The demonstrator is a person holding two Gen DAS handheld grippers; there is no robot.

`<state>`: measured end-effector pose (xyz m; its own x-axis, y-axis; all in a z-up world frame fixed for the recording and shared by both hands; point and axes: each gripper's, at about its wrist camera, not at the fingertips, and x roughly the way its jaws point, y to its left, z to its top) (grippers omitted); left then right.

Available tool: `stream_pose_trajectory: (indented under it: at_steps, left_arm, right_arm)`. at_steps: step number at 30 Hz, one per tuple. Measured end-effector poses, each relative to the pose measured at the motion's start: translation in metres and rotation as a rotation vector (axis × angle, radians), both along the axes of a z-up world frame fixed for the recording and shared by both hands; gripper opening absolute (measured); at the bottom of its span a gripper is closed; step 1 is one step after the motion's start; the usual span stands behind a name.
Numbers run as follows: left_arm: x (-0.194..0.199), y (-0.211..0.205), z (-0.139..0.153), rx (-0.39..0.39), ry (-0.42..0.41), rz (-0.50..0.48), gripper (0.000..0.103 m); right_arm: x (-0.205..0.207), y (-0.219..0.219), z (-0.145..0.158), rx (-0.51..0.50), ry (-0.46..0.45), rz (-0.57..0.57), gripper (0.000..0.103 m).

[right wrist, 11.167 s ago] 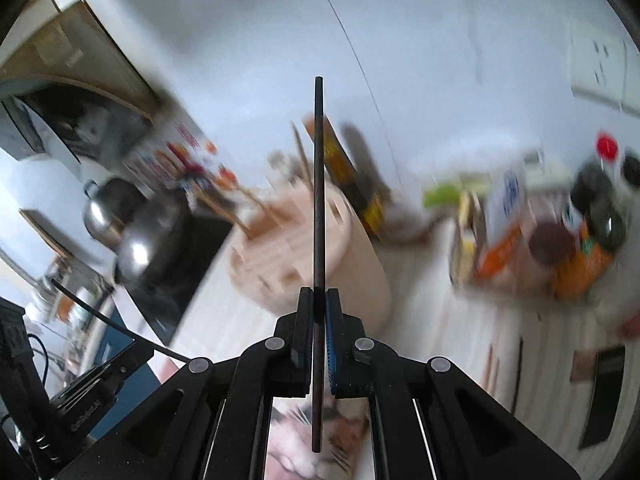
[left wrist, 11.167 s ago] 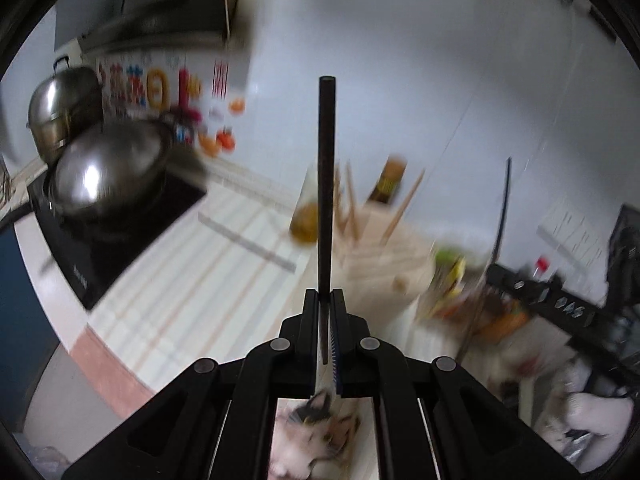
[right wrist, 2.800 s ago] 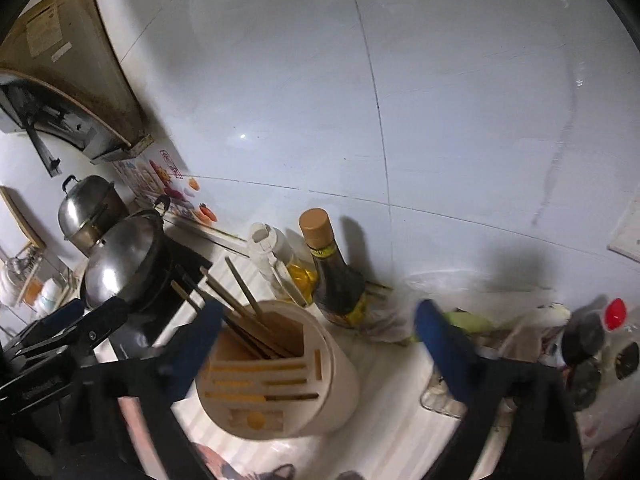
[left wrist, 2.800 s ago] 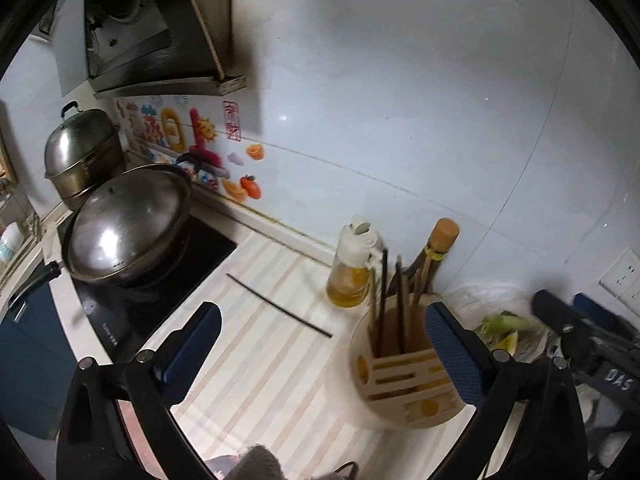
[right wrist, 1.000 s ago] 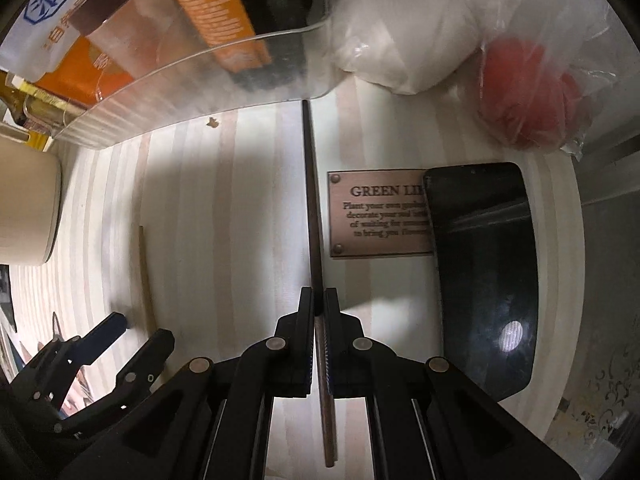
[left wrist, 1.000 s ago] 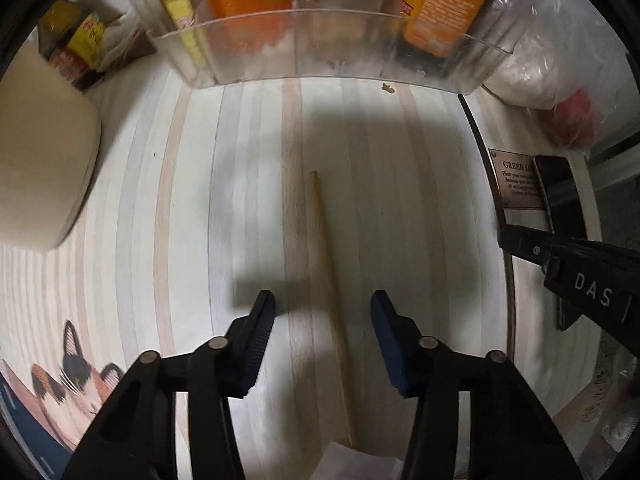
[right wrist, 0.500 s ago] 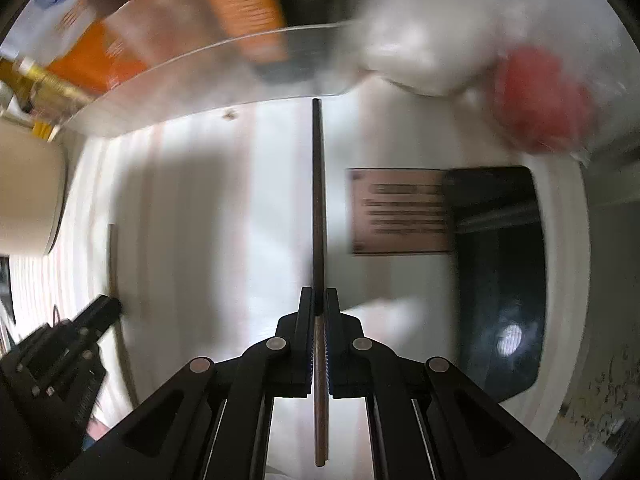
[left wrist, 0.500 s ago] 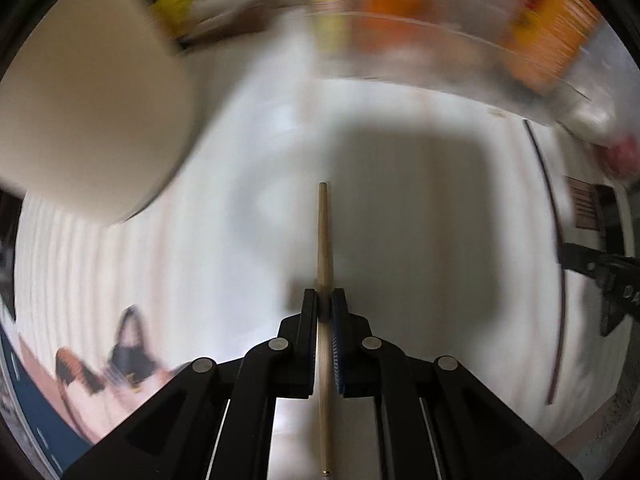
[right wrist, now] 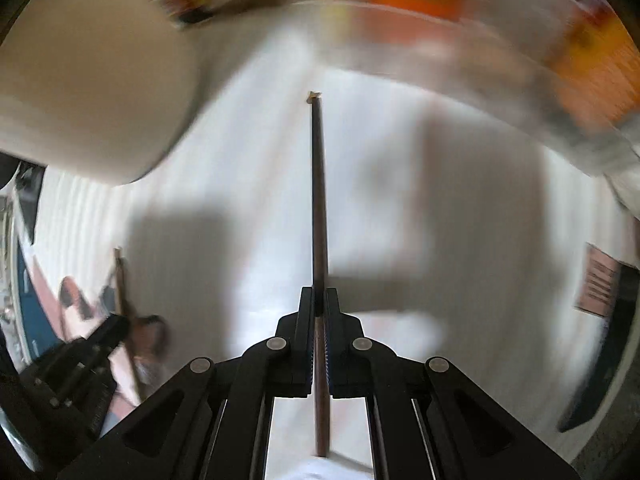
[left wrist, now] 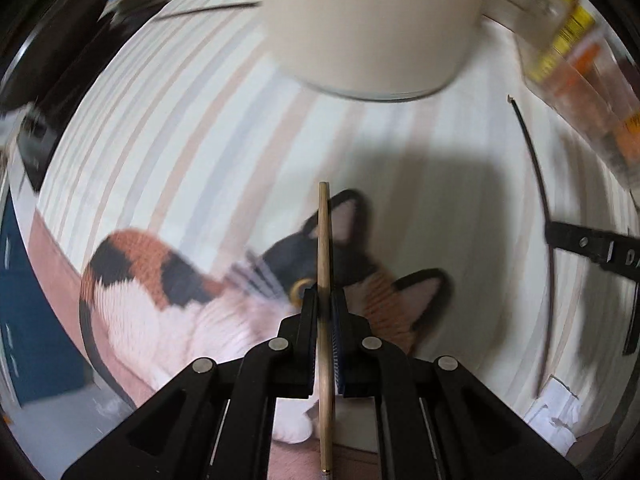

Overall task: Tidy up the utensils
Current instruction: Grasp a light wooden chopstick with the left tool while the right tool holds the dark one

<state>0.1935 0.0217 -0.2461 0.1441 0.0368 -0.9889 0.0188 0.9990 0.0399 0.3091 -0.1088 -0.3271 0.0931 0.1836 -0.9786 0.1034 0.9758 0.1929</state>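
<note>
We have the left gripper [left wrist: 325,300] pinched tight on a pale wooden chopstick [left wrist: 323,240], stick running straight out along the fingers. The right gripper [right wrist: 319,300] is likewise clamped on a dark chopstick [right wrist: 318,200], a pale fleck at its far tip.

Both point down at the striped bench [left wrist: 180,128]; the left one hangs over the cat print [left wrist: 160,280]. The cream utensil holder [left wrist: 372,20] stands toward the bench's far edge, close ahead in both views. Its slots are not visible from here.

Both views are smeared with motion blur.

Risks, as we judge them:
- Each stick is held by a narrow pinch, so it could pivot or slip during a fast swing.
- A long tip could knock the holder wall or the clear bin [right wrist: 500,60] beside it.
- The two sticks could cross if both head for the holder together.
</note>
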Motion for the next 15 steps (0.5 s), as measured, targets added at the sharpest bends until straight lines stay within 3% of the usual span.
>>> stream_pose_trajectory:
  at_steps: [10, 15]
  left_arm:
    - [-0.012, 0.042, 0.007, -0.061, 0.001, 0.061, 0.006]
    - [0.013, 0.043, 0.009, -0.055, -0.01, 0.057, 0.005]
  right_arm:
    - [0.011, 0.046, -0.001, -0.059, 0.078, 0.131, 0.005]
    - [0.046, 0.053, -0.008, -0.1, 0.097, 0.162, 0.005]
